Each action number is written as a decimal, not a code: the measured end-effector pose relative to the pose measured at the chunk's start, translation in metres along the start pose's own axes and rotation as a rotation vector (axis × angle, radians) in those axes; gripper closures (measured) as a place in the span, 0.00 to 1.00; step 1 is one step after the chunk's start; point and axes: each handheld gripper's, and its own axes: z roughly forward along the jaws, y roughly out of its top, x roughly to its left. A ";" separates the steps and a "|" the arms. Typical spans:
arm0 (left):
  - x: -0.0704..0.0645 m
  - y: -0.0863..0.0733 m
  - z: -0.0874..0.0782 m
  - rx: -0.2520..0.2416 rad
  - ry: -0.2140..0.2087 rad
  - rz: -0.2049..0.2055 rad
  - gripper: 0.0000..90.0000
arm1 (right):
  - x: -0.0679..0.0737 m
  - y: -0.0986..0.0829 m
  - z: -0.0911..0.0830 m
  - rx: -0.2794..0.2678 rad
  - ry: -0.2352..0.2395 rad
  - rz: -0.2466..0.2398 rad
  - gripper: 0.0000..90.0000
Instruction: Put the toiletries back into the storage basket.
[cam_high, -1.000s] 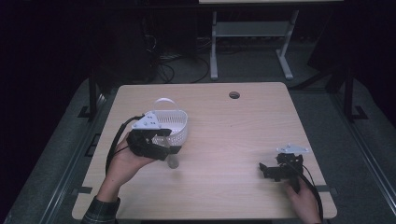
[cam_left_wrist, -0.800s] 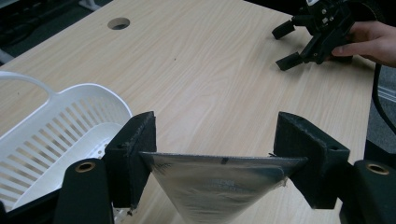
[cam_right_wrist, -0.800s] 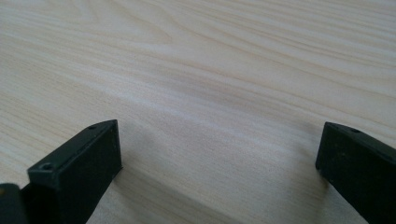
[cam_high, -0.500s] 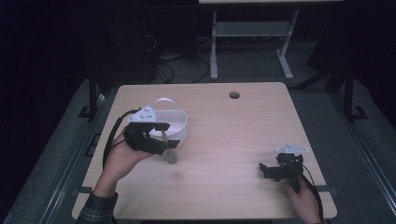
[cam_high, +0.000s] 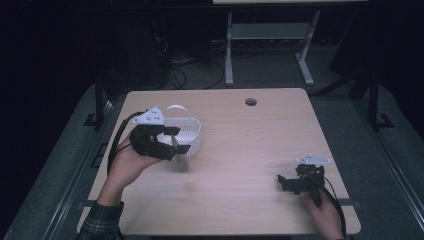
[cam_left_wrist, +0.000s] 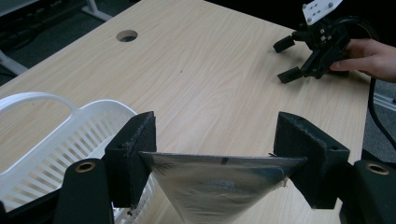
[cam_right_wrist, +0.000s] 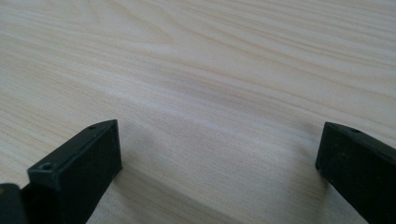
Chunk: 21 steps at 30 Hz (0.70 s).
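The high view looks forward and down over the whole pale wooden counter (cam_high: 235, 150); the left gripper view sits close above it, facing its round grommet hole (cam_left_wrist: 127, 35), shared with the high view (cam_high: 251, 102); the right gripper view skims the wood (cam_right_wrist: 210, 84).

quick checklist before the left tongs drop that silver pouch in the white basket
1. Grip: left tongs clamp the silver pouch by its top edge, both jaws touching: ok.
2. Pouch lifted off the table: ok.
3. Pouch over the white basket: not ok, it hangs beside the near rim.
4. Basket free to take it: cannot tell, inside partly hidden.
5. Right tongs out of the way, open, low at the far side: ok.
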 end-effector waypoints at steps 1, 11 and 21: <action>0.000 0.001 0.000 -0.001 0.001 0.000 0.33 | 0.000 0.000 0.000 0.000 0.000 -0.002 0.00; 0.005 0.008 -0.006 -0.007 0.007 -0.002 0.33 | 0.000 0.000 0.000 0.001 0.000 0.000 0.00; 0.012 0.018 -0.010 -0.013 0.013 -0.003 0.33 | 0.000 0.000 0.000 0.000 0.000 -0.002 0.00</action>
